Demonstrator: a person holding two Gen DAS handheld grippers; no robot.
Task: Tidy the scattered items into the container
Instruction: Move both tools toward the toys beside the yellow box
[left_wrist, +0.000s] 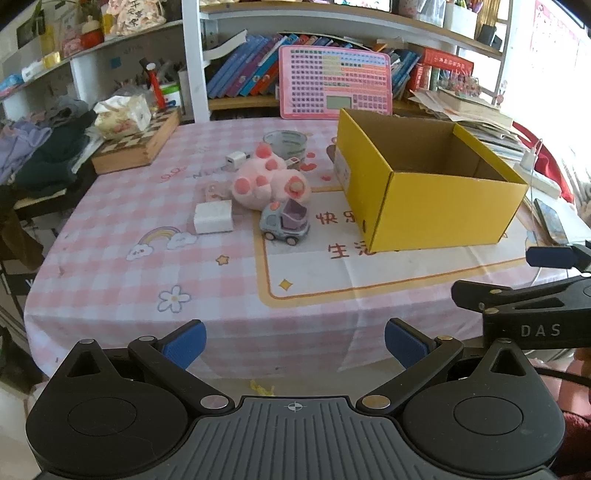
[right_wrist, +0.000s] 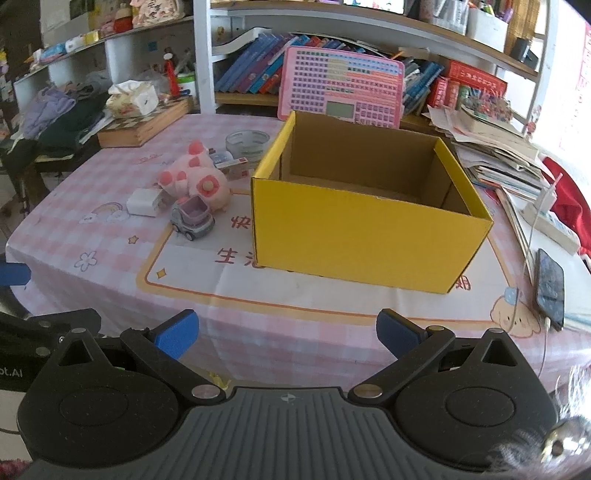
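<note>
An open yellow cardboard box (left_wrist: 439, 206) (right_wrist: 354, 236) stands on the pink checked tablecloth and looks bare inside. Left of it lie a pink plush toy (left_wrist: 269, 177) (right_wrist: 195, 179), a small grey toy truck (left_wrist: 284, 223) (right_wrist: 192, 218), a white charger block (left_wrist: 213, 218) (right_wrist: 142, 202), a smaller white plug (left_wrist: 233, 160) and a small red-and-white box (right_wrist: 236, 167). A roll of clear tape (left_wrist: 285, 143) (right_wrist: 246, 142) sits behind them. My left gripper (left_wrist: 294, 345) hangs open at the table's near edge, holding nothing. My right gripper (right_wrist: 286, 332) is open too, in front of the box.
A wooden chessboard box (left_wrist: 136, 142) with a tissue pack sits at the back left. A pink keyboard toy (left_wrist: 334, 83) leans on the bookshelf. Paper stacks (right_wrist: 491, 147), a power strip (right_wrist: 550, 221) and a phone (right_wrist: 550, 282) with a cable crowd the right side.
</note>
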